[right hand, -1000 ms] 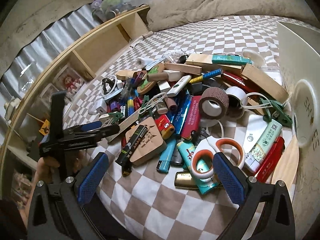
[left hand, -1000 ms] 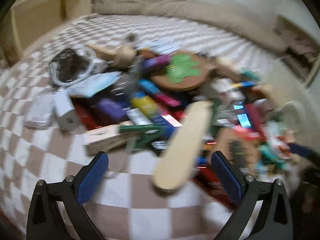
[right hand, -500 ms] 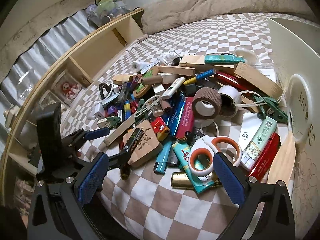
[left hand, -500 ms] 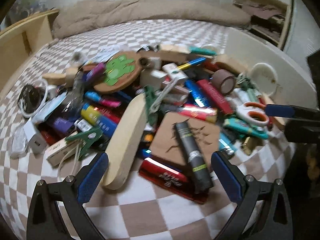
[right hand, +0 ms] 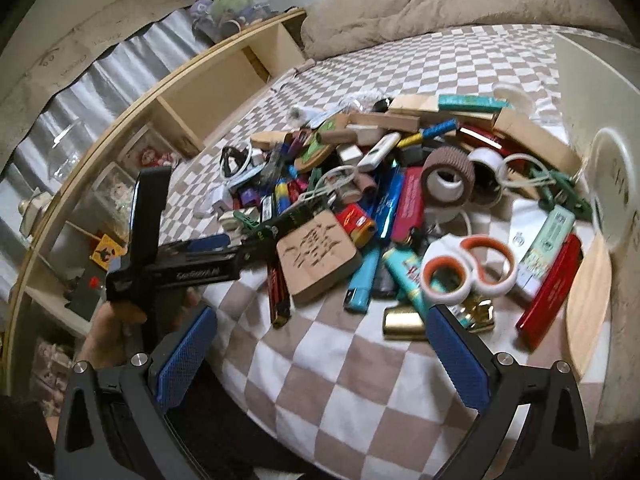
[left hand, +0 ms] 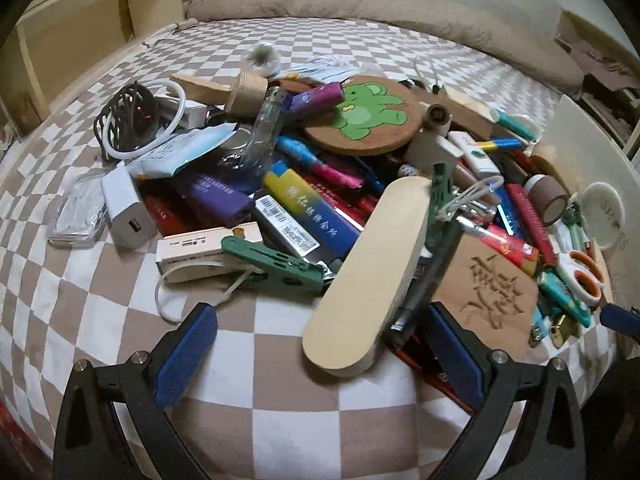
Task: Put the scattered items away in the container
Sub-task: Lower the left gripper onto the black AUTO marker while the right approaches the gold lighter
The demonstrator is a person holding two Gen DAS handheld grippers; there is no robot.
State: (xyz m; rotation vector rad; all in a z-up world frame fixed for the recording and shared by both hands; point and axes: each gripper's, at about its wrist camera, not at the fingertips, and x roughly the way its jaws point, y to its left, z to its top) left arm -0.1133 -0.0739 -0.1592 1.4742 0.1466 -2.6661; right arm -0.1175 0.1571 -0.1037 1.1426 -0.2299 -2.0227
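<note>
Left gripper point(left hand: 320, 354) spread, empty | right gripper point(right hand: 320, 354) likewise | advise: square jaws across wooden oval board point(left hand: 370, 264), apparently loose, before closing.

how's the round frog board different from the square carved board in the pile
The round frog board is a disc carrying a flat green frog shape; the square carved board has rounded corners and characters cut into its bare face. The round frog board sits toward the far side of the heap, propped on other items; the square carved board lies at the near edge, close to the left gripper. Both look like thin brown wood.
</note>
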